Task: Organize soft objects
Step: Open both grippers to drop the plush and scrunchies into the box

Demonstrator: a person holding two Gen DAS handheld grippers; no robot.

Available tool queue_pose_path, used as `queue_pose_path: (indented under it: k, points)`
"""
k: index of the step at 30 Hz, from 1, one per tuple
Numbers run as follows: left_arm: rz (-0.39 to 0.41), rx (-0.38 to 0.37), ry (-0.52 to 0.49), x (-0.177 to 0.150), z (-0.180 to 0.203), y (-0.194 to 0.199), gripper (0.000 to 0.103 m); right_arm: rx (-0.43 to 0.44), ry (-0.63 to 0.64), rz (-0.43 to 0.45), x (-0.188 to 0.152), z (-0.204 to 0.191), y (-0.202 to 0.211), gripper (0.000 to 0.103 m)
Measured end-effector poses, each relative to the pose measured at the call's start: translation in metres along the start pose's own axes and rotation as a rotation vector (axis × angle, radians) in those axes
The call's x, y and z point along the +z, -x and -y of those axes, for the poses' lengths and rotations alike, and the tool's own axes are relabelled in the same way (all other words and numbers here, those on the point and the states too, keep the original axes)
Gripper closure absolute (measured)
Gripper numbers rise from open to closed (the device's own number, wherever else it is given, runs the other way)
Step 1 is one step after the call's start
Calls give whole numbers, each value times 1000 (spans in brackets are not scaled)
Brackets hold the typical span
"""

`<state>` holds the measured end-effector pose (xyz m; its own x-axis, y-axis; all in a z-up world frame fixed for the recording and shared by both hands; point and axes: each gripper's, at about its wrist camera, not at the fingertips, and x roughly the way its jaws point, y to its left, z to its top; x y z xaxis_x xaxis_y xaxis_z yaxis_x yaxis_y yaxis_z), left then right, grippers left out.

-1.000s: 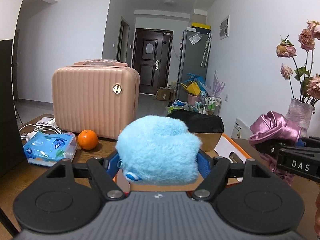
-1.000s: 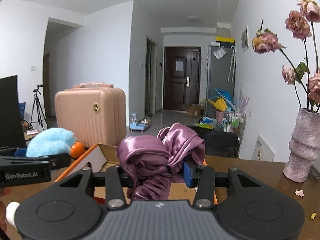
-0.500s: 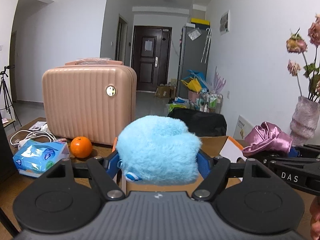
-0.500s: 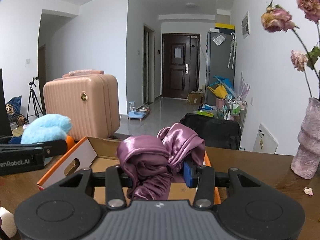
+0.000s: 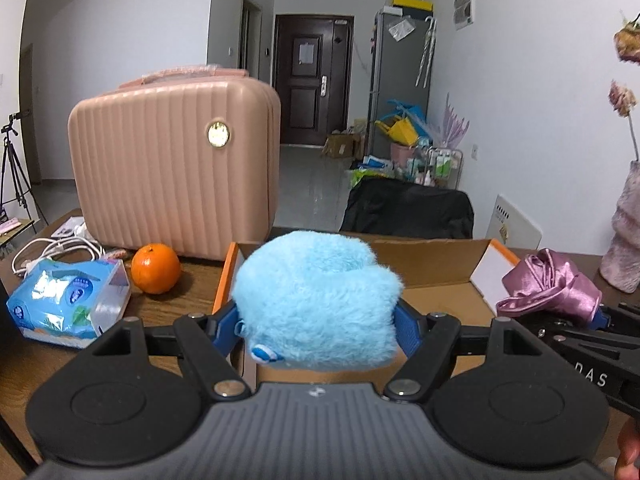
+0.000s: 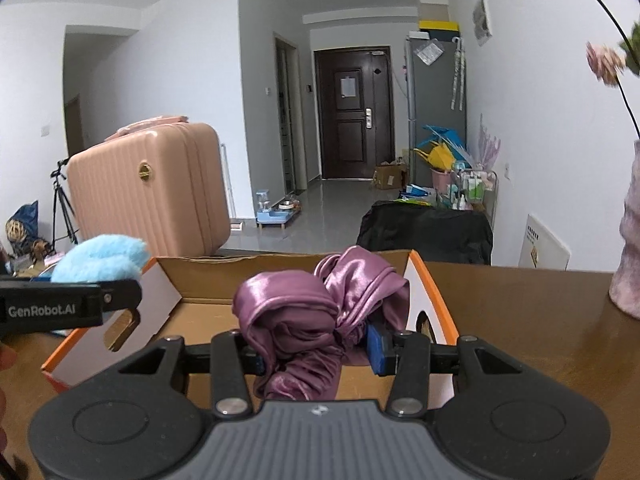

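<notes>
Tissue pack (image 5: 68, 300): it is being left lying near the table's left edge, apart from the box, probably because it is not one of the things being sorted.
Orange (image 5: 156, 269): it is being left on the table (image 5: 192, 288) between the tissue pack and the pink case (image 5: 176, 168), just outside the box's left wall; being firm, it is likely not wanted in the box.
Left gripper (image 5: 318, 330): its jaws are being kept fairly wide and pressed on both flanks of the blue plush toy (image 5: 316, 300), whose pile is bulging above them; the toy is being held over the near left part of the cardboard box (image 5: 432, 268), seemingly for dropping in.
Cardboard box: it is being kept open-topped toward the table's far edge, so that soft things can be lowered in from above.
Right gripper (image 6: 316, 354): its jaws are being held narrow, clamped on the bunched purple satin cloth (image 6: 304, 312), since the thin fabric crushes small; the cloth is being held over the box's near right part.
Vase (image 6: 630, 248): it is being left standing by the table's right edge, well apart from the box.
</notes>
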<state>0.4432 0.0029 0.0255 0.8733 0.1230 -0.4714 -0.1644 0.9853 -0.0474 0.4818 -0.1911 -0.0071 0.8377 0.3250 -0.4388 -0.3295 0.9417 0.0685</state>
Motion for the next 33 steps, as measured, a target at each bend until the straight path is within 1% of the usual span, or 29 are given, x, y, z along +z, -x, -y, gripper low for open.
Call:
queue_pose_path:
  k: [5, 10, 12, 14, 15, 16, 17, 18, 19, 20, 21, 22, 23, 26, 33]
  points:
    - [-35, 22, -3, -5, -2, -16, 28, -10, -30, -2, -8, 2, -11, 59]
    - [-50, 35, -9, -9, -2, -26, 28, -5, -34, -1, -10, 3, -16, 59]
    - [-52, 38, -11, -10, -1, -27, 28, -4, -30, -3, -10, 3, -17, 58]
    - [-51, 40, -12, -10, -1, -28, 27, 2, -26, 2, -10, 2, -17, 53]
    - [-48, 41, -13, -10, -1, -27, 26, 0, -23, 7, -11, 2, -16, 49]
    - [-44, 43, -13, -10, -1, -26, 24, -7, -20, 12, -11, 1, -16, 46]
    - [-40, 45, -14, -10, -1, -26, 22, -14, -17, 18, -12, 2, -13, 45]
    - [-37, 50, -13, -10, -1, -25, 20, -19, -13, 20, -12, 2, -13, 38]
    - [-34, 53, -12, -10, 1, -25, 14, -24, -11, 22, -11, 2, -11, 27]
    - [-31, 57, -9, -10, 0, -24, 7, -32, -14, 27, -10, 3, -9, 20]
    - [-30, 57, -5, -9, -1, -23, 5, -40, -18, 35, -9, 4, -8, 9]
    - [-28, 59, 2, -9, -2, -22, 3, -46, -24, 44, -8, 5, -6, 5]
    - [-22, 62, 10, -9, -3, -21, 0, -49, -29, 53, -7, 5, -3, 5]
    - [-2, 70, 29, -7, -6, -16, 0, -61, -34, 55, -4, 8, 0, 0]
    - [-6, 80, 49, -5, -10, -14, 0, -83, -17, 45, 1, 6, 4, 0]
